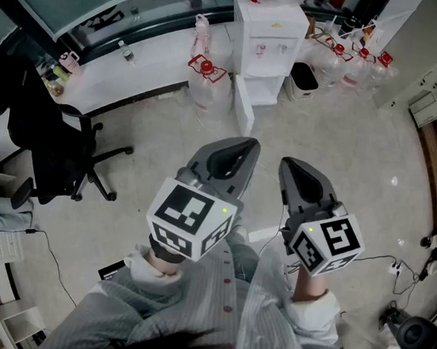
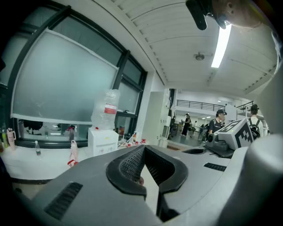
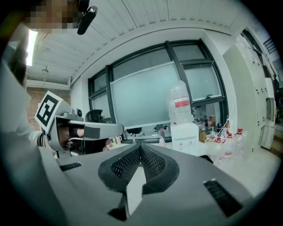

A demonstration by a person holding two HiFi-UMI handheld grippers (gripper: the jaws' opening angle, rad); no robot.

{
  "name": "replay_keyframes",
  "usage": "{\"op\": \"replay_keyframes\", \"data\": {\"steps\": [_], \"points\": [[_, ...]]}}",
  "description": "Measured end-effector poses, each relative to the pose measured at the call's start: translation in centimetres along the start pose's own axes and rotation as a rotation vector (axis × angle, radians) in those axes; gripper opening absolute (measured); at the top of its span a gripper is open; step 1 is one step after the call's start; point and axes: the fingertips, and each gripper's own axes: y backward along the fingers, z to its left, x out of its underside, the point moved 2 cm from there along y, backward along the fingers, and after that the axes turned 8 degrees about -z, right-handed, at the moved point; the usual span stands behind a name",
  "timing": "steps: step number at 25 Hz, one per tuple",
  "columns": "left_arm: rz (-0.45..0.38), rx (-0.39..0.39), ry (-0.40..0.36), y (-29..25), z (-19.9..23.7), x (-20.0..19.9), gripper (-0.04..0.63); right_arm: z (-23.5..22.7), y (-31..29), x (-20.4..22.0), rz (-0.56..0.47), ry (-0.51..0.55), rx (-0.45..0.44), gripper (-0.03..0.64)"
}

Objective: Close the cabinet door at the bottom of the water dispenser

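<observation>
Cabinet door [image 1: 244, 113] swung open, edge-on, under water dispenser [image 1: 267, 31], well ahead of both grippers | bare floor [image 1: 320, 137] between | left gripper [image 1: 240, 147], right gripper [image 1: 293, 169]: jaws closed, empty | jug [image 1: 209, 84] just left of door edge

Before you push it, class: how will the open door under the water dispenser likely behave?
The cabinet door looks like a flat, rigid panel, so it should probably stay stiff. It stands swung out from the water dispenser, so a light push on its free edge would likely pivot it shut.
</observation>
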Motion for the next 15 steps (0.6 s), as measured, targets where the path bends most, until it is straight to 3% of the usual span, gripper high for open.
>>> {"op": "replay_keyframes", "data": {"steps": [15], "points": [[-0.003, -0.053, 0.023, 0.4, -0.8, 1.0, 0.011, -0.3, 1.9, 0.3, -0.002, -0.024, -0.012, 0.014]]}}
